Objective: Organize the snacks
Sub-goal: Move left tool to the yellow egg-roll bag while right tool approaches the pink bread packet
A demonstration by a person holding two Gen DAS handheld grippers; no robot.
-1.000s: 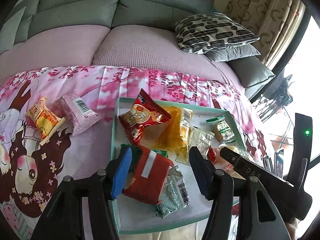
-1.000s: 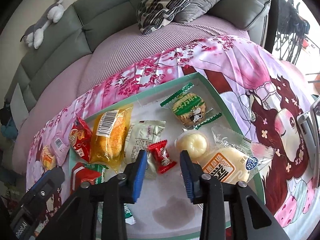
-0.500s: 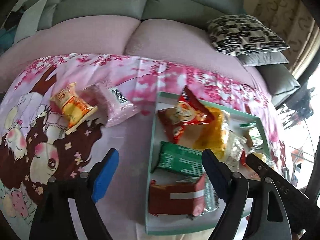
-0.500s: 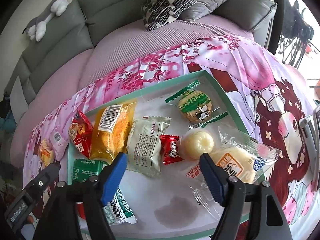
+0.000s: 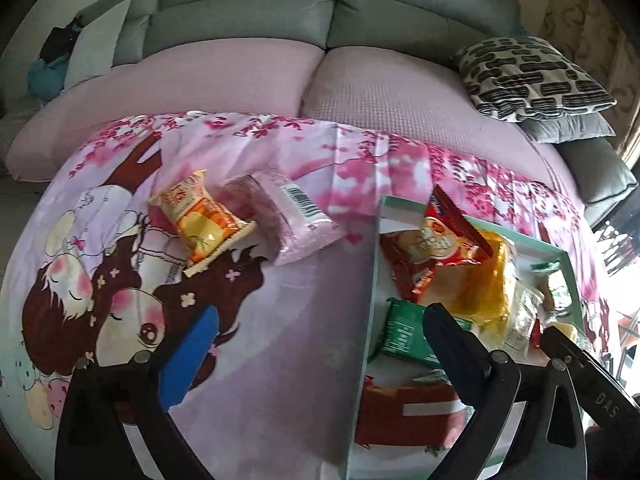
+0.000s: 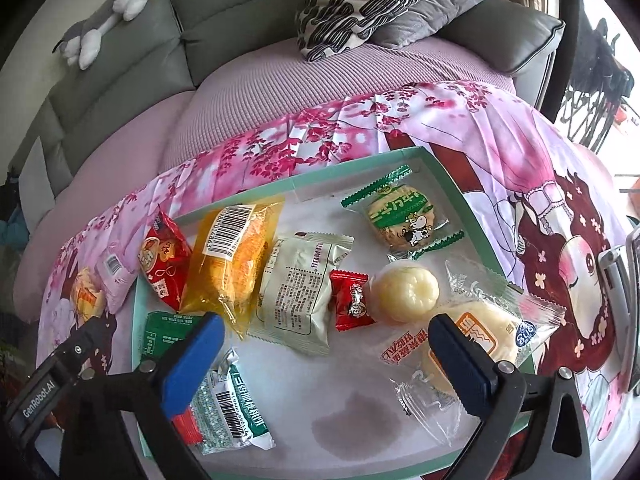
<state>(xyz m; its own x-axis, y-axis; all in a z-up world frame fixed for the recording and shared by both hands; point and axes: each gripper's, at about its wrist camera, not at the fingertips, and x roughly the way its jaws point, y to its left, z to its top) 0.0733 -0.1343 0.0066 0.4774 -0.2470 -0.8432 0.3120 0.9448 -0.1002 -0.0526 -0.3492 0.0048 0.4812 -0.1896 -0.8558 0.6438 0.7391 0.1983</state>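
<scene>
A green-rimmed tray [image 6: 360, 162] holds several wrapped snacks, among them a small red candy [image 6: 352, 300], a round pale bun [image 6: 404, 292], an orange pack [image 6: 236, 256] and a white pack [image 6: 300, 288]. My right gripper [image 6: 326, 344] hangs over the tray's white floor, jaws opening wide, nothing between them. My left gripper [image 5: 316, 336] straddles the tray's left rim [image 5: 370, 300], jaws opening, gripping nothing. A red pack [image 5: 408, 412] and a green pack [image 5: 404, 336] lie by its right finger. An orange-yellow packet [image 5: 200, 216] and a pink packet [image 5: 280, 216] lie on the cloth, left of the tray.
A pink cartoon-print cloth [image 5: 280, 320] covers the surface under the tray. Behind it stand a grey sofa [image 5: 332, 12] with a lilac seat cover and a black-and-white cushion [image 5: 532, 76]. A plush toy [image 6: 104, 12] lies on the sofa back. A damp stain [image 6: 360, 420] marks the tray floor.
Both grippers opened wide. The left one came off the red pack and swung left toward the cloth. The right one widened away from the small red candy, which lies in the tray.
</scene>
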